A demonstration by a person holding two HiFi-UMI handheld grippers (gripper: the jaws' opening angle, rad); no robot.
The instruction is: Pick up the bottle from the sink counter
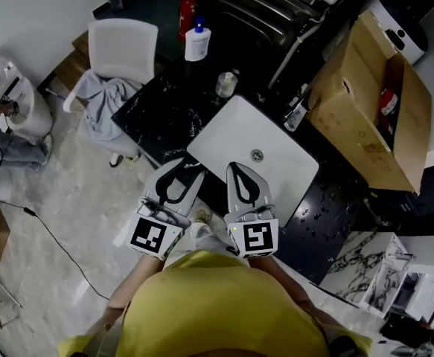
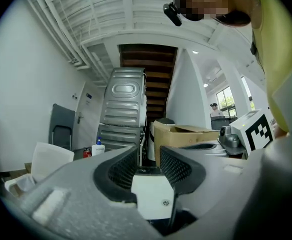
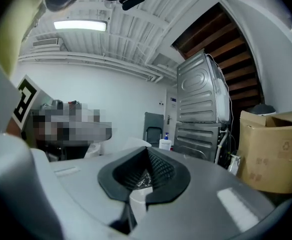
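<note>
Yellow shirt (image 1: 217, 303) hides the counter's (image 1: 164, 110) near edge; bottle (image 1: 197, 42) stands unobstructed.

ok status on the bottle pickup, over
Left gripper open, empty; right gripper shut; both at the sink's near edge. Bottle upright at the counter's far end, untouched. Clear jar stands near the path.

left hand-held gripper (image 1: 187, 166) — jaws apart, empty | right hand-held gripper (image 1: 236, 167) — jaws together, empty | side by side
</note>
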